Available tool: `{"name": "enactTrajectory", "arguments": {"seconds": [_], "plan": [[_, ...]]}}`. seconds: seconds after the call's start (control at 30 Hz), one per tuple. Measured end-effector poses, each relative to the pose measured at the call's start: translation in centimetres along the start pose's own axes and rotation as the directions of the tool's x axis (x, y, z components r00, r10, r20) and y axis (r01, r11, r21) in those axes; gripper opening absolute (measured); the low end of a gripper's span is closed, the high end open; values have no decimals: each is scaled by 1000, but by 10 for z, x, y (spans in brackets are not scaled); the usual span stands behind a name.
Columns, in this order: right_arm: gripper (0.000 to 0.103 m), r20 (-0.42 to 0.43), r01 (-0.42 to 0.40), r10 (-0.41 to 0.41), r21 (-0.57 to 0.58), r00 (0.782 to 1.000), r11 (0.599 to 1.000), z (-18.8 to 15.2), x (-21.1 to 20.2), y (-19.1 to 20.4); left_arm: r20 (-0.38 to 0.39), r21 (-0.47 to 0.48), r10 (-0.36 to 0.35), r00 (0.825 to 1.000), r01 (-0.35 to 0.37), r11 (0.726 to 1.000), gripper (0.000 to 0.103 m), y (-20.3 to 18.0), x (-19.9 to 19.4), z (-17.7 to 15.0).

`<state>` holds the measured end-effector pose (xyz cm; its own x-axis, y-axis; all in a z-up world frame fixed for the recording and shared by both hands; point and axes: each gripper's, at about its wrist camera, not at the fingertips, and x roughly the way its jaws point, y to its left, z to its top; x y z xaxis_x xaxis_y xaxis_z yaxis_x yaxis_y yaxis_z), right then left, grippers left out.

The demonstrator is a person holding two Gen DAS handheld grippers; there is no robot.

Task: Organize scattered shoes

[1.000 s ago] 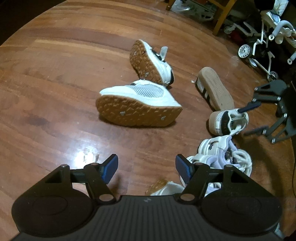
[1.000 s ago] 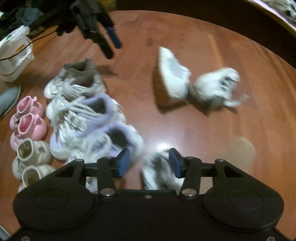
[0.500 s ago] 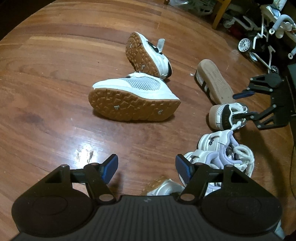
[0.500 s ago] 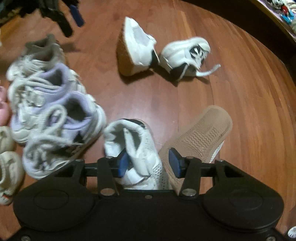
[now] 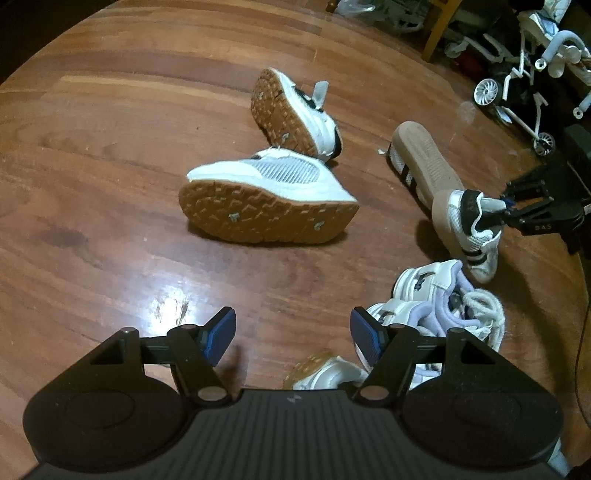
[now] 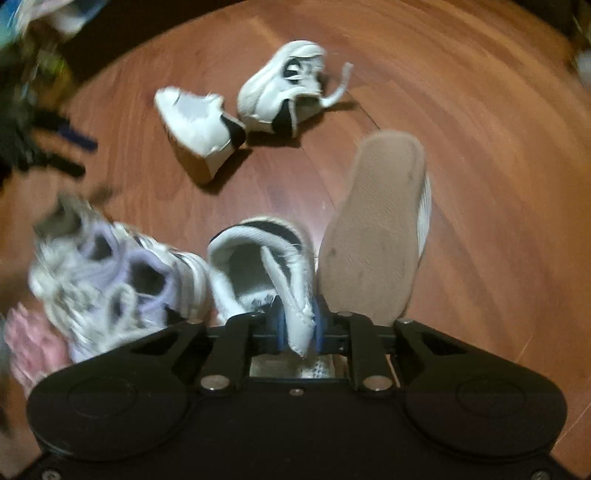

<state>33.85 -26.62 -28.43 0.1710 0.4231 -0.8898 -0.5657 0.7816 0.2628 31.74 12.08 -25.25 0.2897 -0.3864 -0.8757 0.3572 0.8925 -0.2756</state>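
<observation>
On the wood floor (image 5: 110, 147), two white sneakers with tan soles (image 5: 266, 192) (image 5: 295, 110) lie on their sides. A white striped sneaker (image 5: 424, 162) lies sole up beside its mate (image 5: 469, 225). My right gripper (image 6: 299, 325) is closing on the mate's white tongue (image 6: 291, 291), and the blue pads press it from both sides. The same gripper (image 5: 504, 206) shows at the right edge of the left wrist view. My left gripper (image 5: 293, 328) hovers open over bare floor, nothing between its fingers.
Lavender-lined sneakers (image 5: 443, 306) (image 6: 110, 273) sit just left of the held shoe, with pink shoes (image 6: 33, 339) beyond them. A small white shoe (image 5: 325, 373) lies under my left gripper. A toy stroller (image 5: 517, 85) and a wooden chair leg (image 5: 439, 29) stand at the far right.
My right gripper swung right over the striped sneaker, rolled, dropped slightly and shut on its tongue. The left gripper stayed put and open.
</observation>
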Motion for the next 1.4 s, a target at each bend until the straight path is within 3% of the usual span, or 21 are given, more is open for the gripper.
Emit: {"name": "enactTrajectory", "arguments": {"seconds": [0.3, 0.43, 0.67, 1.03, 1.13, 1.2, 1.23, 1.3, 1.4], "plan": [[15, -68, -68, 89, 259, 994, 964, -35, 2, -10, 8, 6, -6, 1000, 6, 1000, 68, -5, -3, 4], [15, -69, -81, 121, 421, 990, 904, -48, 9, -16, 9, 8, -8, 1000, 8, 1000, 68, -6, -3, 5], [16, -32, -105, 150, 576, 988, 810, -64, 13, -18, 6, 3, -4, 1000, 4, 1000, 68, -3, -2, 3], [16, 13, -103, 136, 718, 991, 688, -81, 10, -28, 8, 5, -8, 1000, 8, 1000, 68, -5, -3, 4], [17, 40, -125, 137, 711, 990, 692, -80, 9, -26, 7, 4, -5, 1000, 5, 1000, 68, -5, -2, 4], [20, 42, -129, 139, 688, 989, 714, -78, 9, -24, 6, 5, -6, 1000, 6, 1000, 68, -6, -1, 4], [23, 38, -132, 145, 684, 989, 717, -76, 10, -23, 5, 6, -8, 1000, 8, 1000, 68, -6, -1, 4], [39, 31, -136, 159, 696, 987, 705, -78, 10, -27, 4, 7, -9, 1000, 9, 1000, 68, -6, -1, 4], [44, -7, -132, 179, 646, 984, 752, -72, 3, -26, 2, 5, -9, 1000, 9, 1000, 68, -3, -1, 2]]}}
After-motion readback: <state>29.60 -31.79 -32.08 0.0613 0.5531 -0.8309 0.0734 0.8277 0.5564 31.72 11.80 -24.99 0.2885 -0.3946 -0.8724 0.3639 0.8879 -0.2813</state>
